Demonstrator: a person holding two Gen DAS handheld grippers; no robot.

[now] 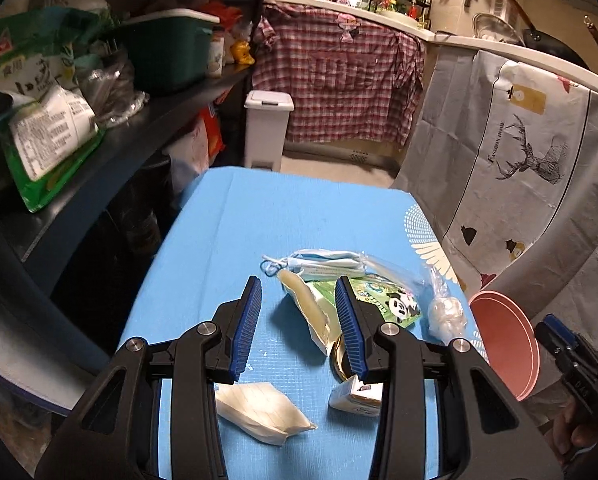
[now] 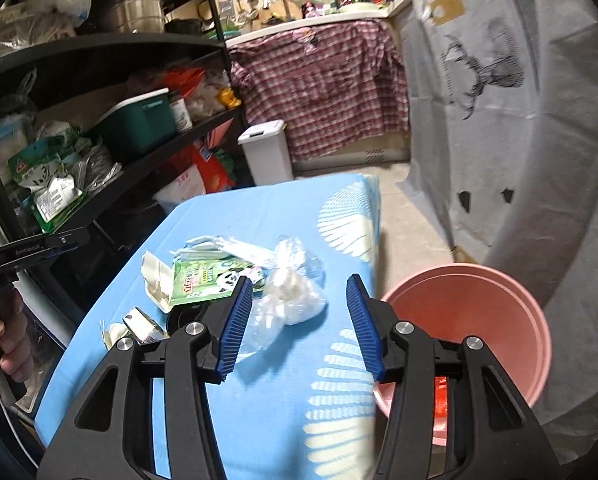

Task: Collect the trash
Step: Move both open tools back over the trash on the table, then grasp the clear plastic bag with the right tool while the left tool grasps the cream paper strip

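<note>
Kitchen shelves full of bags and boxes stand on one side, and a checked cloth hangs under the counter at the back. Close by, a blue table (image 1: 227,240) holds a little pile of trash. The left claw (image 1: 299,324) hangs over the table with its two blue fingers (image 1: 246,326) spread wide, and nothing is between them. Past its tips lie a pale wrapper (image 1: 307,308), a green panda packet (image 1: 395,304) and some face masks (image 1: 323,264). Nearer the camera sit a folded white paper (image 1: 263,408) and a small carton (image 1: 355,398). The right finger hides part of the panda packet, but I cannot tell if it touches it. The right claw (image 2: 301,320) is wide open too and holds nothing. A crumpled clear plastic bag (image 2: 287,300) with something white inside lies on the table between its fingers, closer to the left one; I cannot tell if the finger touches it. A pink bin (image 2: 479,296) stands just beside the table edge, on the right, partly behind the right claw. A white bin (image 1: 268,132) with a lid stands farther back on the floor.
</note>
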